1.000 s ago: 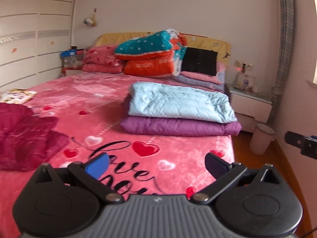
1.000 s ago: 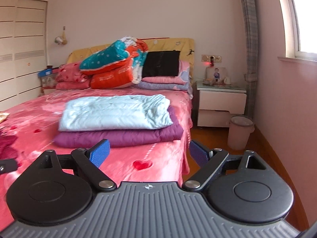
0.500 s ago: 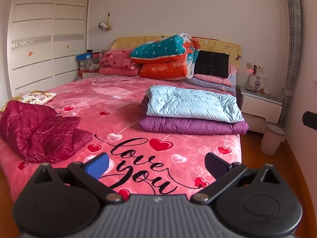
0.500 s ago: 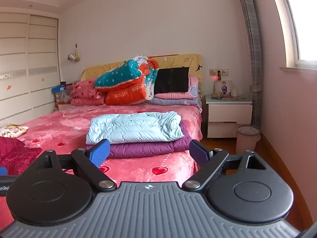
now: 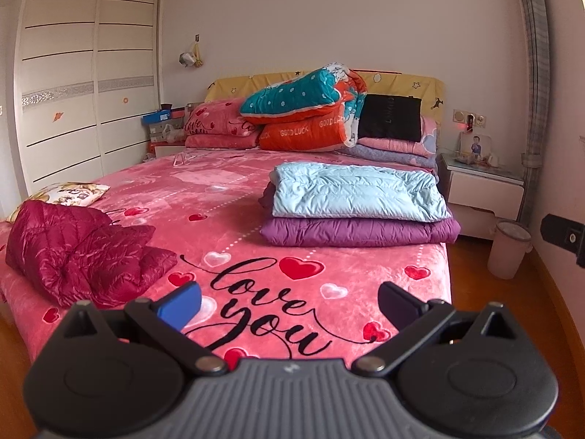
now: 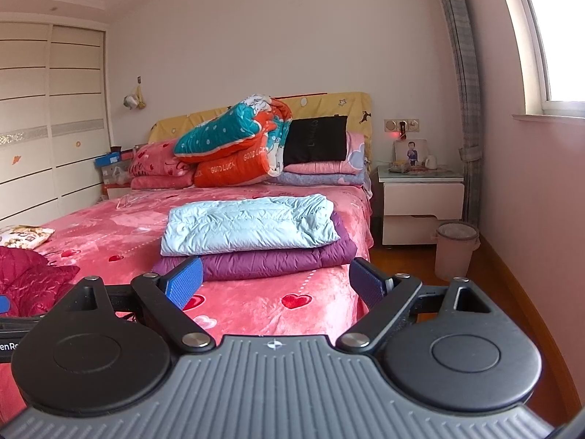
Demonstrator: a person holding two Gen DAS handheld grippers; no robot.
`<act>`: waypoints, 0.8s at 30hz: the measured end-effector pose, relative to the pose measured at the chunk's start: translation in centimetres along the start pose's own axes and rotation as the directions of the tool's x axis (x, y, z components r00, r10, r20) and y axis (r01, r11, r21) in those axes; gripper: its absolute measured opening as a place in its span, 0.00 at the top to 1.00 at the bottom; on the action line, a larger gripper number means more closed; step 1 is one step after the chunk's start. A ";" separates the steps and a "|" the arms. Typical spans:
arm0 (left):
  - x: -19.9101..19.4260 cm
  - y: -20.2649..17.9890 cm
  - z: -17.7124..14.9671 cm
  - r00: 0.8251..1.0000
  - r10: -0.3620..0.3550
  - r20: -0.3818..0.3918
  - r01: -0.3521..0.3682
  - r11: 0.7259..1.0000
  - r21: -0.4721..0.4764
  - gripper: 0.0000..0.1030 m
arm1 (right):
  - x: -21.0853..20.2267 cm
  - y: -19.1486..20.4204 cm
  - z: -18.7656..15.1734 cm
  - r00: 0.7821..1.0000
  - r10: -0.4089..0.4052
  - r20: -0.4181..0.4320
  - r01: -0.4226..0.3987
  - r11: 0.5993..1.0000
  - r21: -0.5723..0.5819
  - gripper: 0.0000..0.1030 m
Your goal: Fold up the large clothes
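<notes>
Crimson jacket (image 5: 84,252) crumpled near bed (image 5: 256,197) edge; both hand-held grippers (image 5: 289,303) (image 6: 274,281) wide, empty

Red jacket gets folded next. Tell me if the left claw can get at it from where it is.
Probably yes. The red jacket lies crumpled and uncovered near the bed's foot edge, nothing on it. The left claw is open and empty, with no obstacle between, though it hangs short of the bed.
</notes>
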State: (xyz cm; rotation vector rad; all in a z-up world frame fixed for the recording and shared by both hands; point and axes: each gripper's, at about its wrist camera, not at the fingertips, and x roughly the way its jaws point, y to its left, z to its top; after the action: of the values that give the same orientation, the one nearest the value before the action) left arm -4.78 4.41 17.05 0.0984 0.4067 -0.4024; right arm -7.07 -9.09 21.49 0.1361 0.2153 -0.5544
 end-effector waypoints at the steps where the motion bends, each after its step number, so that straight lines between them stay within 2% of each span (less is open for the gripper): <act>1: 0.0 0.0 0.0 1.000 0.001 0.000 -0.001 1.000 -0.002 0.01 | 0.0 0.1 0.0 1.000 0.000 0.002 0.000 1.000 -0.004 0.00; 24: 0.2 0.2 -0.3 1.000 0.028 -0.007 -0.028 1.000 -0.012 0.01 | 0.6 -0.4 -0.6 1.000 0.003 0.004 -0.003 0.999 -0.041 0.00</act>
State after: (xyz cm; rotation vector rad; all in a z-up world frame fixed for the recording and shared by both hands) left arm -4.68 4.61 16.71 0.0939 0.4145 -0.3717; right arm -6.88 -9.61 20.75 0.0952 0.2219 -0.5471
